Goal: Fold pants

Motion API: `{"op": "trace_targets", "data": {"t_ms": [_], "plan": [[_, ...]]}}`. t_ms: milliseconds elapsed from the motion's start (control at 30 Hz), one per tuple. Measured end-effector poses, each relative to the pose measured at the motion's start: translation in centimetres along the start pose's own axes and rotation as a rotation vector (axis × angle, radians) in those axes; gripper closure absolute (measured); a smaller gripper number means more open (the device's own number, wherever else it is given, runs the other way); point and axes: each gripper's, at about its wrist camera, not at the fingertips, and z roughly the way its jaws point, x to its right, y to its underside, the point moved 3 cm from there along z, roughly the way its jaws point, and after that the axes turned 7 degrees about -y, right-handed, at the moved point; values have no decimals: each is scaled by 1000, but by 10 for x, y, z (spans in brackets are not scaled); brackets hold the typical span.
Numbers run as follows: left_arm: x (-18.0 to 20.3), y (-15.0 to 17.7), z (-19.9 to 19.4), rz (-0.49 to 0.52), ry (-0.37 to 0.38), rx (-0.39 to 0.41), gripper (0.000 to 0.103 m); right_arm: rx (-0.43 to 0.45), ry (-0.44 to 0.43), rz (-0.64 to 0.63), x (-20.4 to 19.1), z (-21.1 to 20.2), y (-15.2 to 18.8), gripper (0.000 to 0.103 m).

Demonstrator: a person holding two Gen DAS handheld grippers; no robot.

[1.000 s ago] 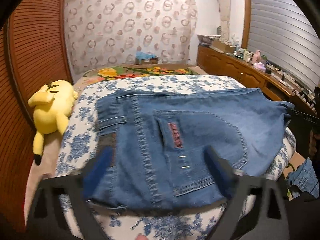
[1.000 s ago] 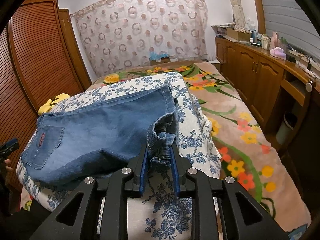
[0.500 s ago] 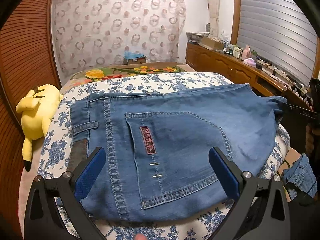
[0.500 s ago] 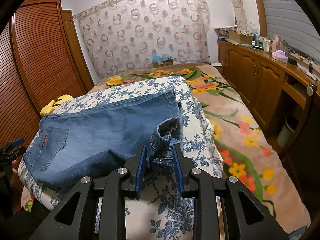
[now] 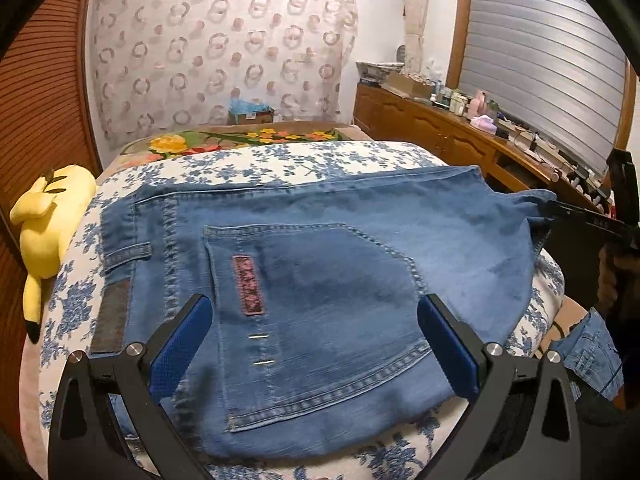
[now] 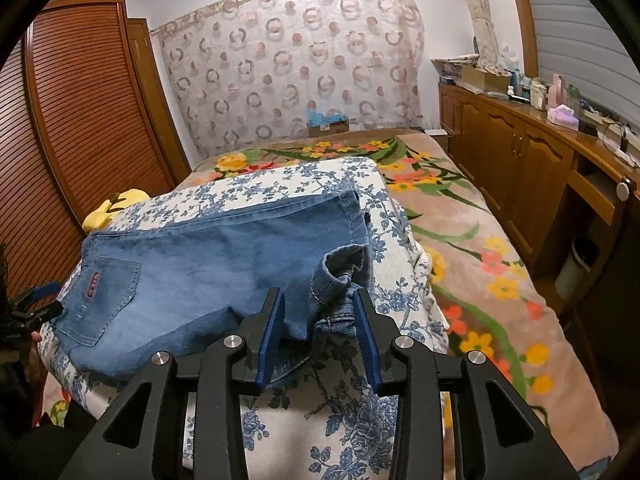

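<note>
Blue denim pants (image 5: 320, 264) lie folded on a blue-flowered white cover (image 5: 280, 160) on the bed, back pocket with a red label up. My left gripper (image 5: 312, 344) is open and empty, its blue pads spread wide over the waist end. In the right wrist view the pants (image 6: 208, 256) reach to a bunched hem (image 6: 340, 272). My right gripper (image 6: 318, 328) is open, its jaws standing apart on either side of that hem fold. The right gripper also shows at the far edge of the left wrist view (image 5: 592, 220).
A yellow plush toy (image 5: 44, 220) lies at the bed's left edge by a slatted wooden wardrobe (image 6: 80, 120). A floral blanket (image 6: 480, 264) covers the bed's right side. A wooden sideboard (image 6: 540, 168) with clutter runs along the right wall. More denim (image 5: 588, 352) hangs below the bed edge.
My right gripper was shut on the hem a second ago; its jaws have opened and the hem lies loose between them. My left gripper has drawn back slightly and stayed open.
</note>
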Motion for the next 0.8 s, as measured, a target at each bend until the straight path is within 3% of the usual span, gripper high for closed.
{"op": "trace_targets", "data": {"t_ms": [500, 700, 800], "plan": [[13, 4, 8, 20, 23, -29, 0, -51, 39, -87, -6, 18, -14, 65], [13, 4, 7, 20, 22, -31, 0, -1, 71, -135, -8, 8, -24, 93], [12, 4, 7, 16, 22, -30, 0, 12, 66, -162, -13, 4, -30, 98]]}}
